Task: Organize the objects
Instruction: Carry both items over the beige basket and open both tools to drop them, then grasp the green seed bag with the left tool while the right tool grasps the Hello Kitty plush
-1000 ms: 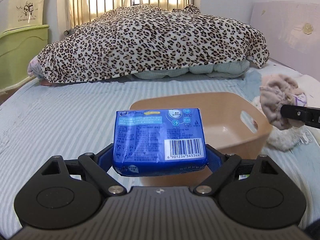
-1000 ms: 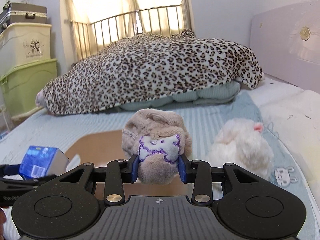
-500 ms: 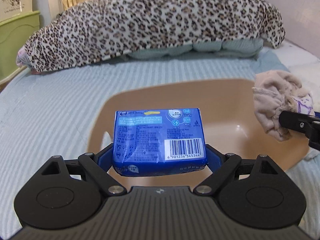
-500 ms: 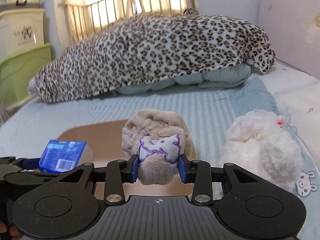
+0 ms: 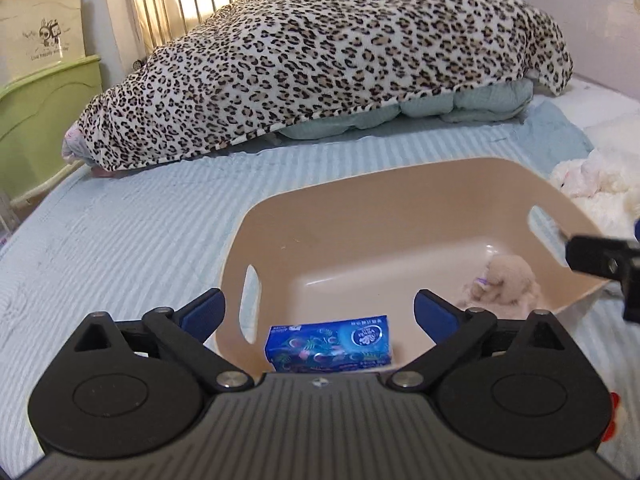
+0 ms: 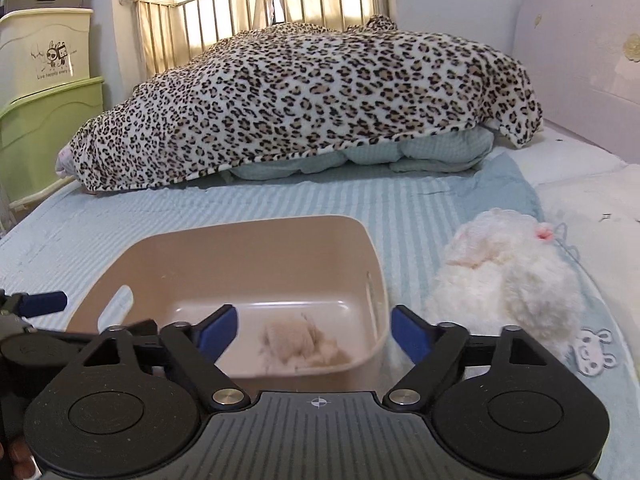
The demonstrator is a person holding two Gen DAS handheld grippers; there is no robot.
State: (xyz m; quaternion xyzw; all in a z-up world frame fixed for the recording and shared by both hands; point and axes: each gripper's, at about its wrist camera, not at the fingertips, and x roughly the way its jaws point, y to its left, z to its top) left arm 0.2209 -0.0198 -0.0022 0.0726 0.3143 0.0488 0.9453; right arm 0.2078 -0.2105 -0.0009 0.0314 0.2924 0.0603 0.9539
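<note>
A tan plastic basket (image 5: 400,184) stands on the striped bed; it also shows in the right wrist view (image 6: 248,228). A blue tissue pack (image 5: 329,342) lies on its floor at the near left. A beige rolled sock (image 5: 505,282) lies on the floor at the right, blurred in the right wrist view (image 6: 298,342). My left gripper (image 5: 320,310) is open and empty above the pack. My right gripper (image 6: 314,326) is open and empty above the sock; part of it shows at the right of the left wrist view (image 5: 604,258).
A white plush toy (image 6: 508,280) lies on the bed just right of the basket. A leopard-print blanket (image 6: 304,100) covers a heap across the back. Green and cream storage bins (image 6: 44,120) stand at the left. A headboard (image 6: 580,76) is at the right.
Both grippers have opened. The blue tissue pack and the sock have dropped out of them into the basket.
</note>
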